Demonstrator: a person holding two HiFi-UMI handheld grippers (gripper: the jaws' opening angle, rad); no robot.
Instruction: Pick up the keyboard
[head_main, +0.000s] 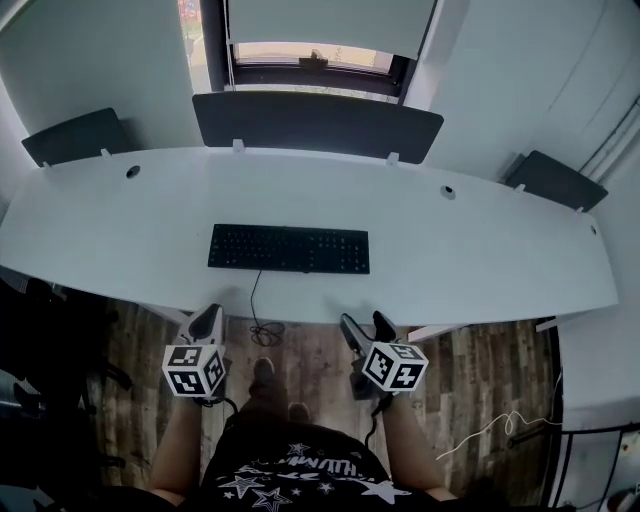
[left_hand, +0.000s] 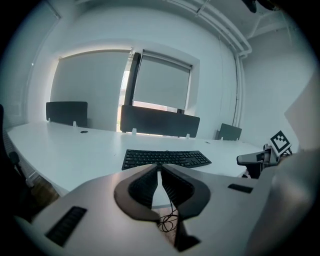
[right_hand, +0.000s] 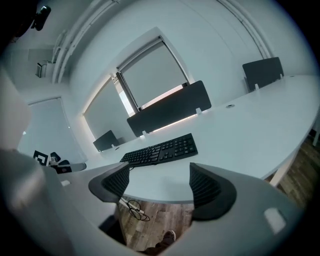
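Note:
A black keyboard (head_main: 289, 249) lies flat on the white desk (head_main: 480, 250), near its front edge; its cable (head_main: 258, 315) hangs off the edge and coils on the floor. My left gripper (head_main: 208, 322) hovers below the desk edge, short of the keyboard's left end, shut and empty. My right gripper (head_main: 366, 327) hovers short of the keyboard's right end, open with nothing between its jaws. The keyboard (left_hand: 165, 158) lies ahead of the left gripper (left_hand: 159, 175) in the left gripper view. In the right gripper view the keyboard (right_hand: 161, 149) sits ahead and left of the right gripper (right_hand: 157, 176).
Dark divider panels (head_main: 316, 123) stand along the desk's far edge, with a window behind. Two cable holes (head_main: 133, 171) pierce the desktop. Below the desk is wooden floor (head_main: 310, 360), where the person's legs and shoes show.

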